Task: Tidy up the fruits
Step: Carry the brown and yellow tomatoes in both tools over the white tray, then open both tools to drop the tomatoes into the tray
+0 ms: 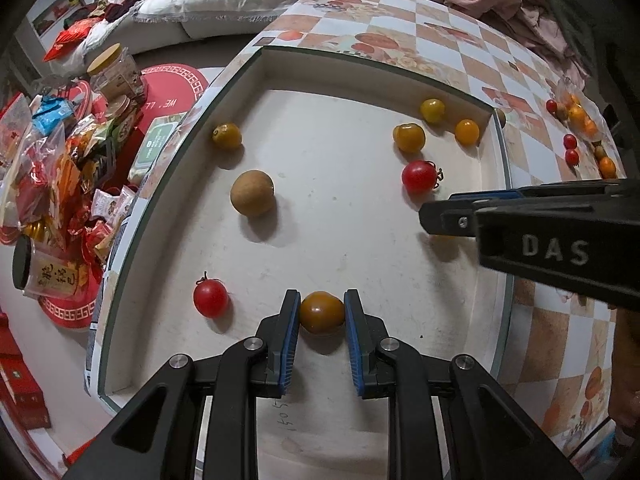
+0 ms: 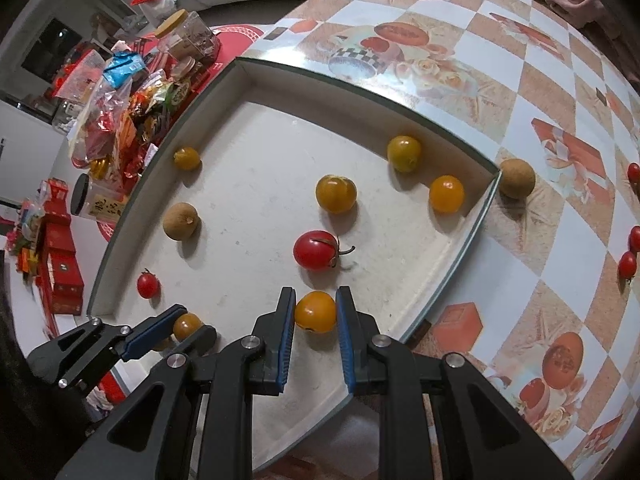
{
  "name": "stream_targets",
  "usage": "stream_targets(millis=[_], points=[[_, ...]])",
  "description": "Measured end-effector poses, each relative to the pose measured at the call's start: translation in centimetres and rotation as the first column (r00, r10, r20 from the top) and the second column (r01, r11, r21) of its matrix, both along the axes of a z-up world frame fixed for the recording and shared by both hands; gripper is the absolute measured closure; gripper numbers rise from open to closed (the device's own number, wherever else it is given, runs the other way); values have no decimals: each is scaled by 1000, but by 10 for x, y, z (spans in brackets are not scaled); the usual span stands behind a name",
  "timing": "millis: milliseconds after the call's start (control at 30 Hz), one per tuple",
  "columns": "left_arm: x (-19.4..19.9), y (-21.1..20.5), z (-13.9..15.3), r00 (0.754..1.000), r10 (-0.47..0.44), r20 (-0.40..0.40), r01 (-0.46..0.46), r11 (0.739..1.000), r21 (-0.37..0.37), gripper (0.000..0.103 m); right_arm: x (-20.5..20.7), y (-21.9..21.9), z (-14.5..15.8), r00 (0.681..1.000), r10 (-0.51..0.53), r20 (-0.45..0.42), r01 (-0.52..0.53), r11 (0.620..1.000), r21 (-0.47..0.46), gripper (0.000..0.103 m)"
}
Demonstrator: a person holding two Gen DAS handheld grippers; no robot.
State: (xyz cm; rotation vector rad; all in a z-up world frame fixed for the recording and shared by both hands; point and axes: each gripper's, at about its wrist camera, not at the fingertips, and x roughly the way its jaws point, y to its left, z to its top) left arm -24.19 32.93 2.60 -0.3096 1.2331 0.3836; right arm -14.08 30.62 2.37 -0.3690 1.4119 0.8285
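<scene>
On the left side of the white tray (image 1: 280,68), a small yellow tomato (image 1: 227,135) lay against the left wall, with a brown longan (image 1: 252,192) just inward of it and a red cherry tomato (image 1: 210,298) nearer the tray's near edge. The left gripper (image 1: 322,310) was seen closed on a dark amber tomato (image 1: 322,312), both blue pads touching its sides, above the near part of the tray floor. Toward the middle, a stemmed red tomato (image 2: 315,249) and a yellow-orange tomato (image 2: 336,193) rested apart on the floor. The right gripper (image 2: 315,312) was seen clamped on an orange tomato (image 2: 315,312), over the tray's near right part. Two more yellow fruits (image 2: 404,153) (image 2: 446,193) lay near the far right corner. Outside that corner, a second longan (image 2: 517,179) was set on the checkered tablecloth (image 2: 520,60), just beside the tray wall. Further right, red cherry tomatoes (image 2: 627,266) were scattered near the cloth's right edge.
</scene>
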Motion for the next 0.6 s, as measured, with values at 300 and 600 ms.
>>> stream_targets(millis=[300,600], points=[[-3,-1,0,1000,-13,-7,13,1000,16,77,-3,7,-2,1000,24,20,-24,1000,-19,79],[-10,-1,12,999,-28,22,27,998,55,24,-5,5,1,1000,23,14,-23,1000,-5,58]])
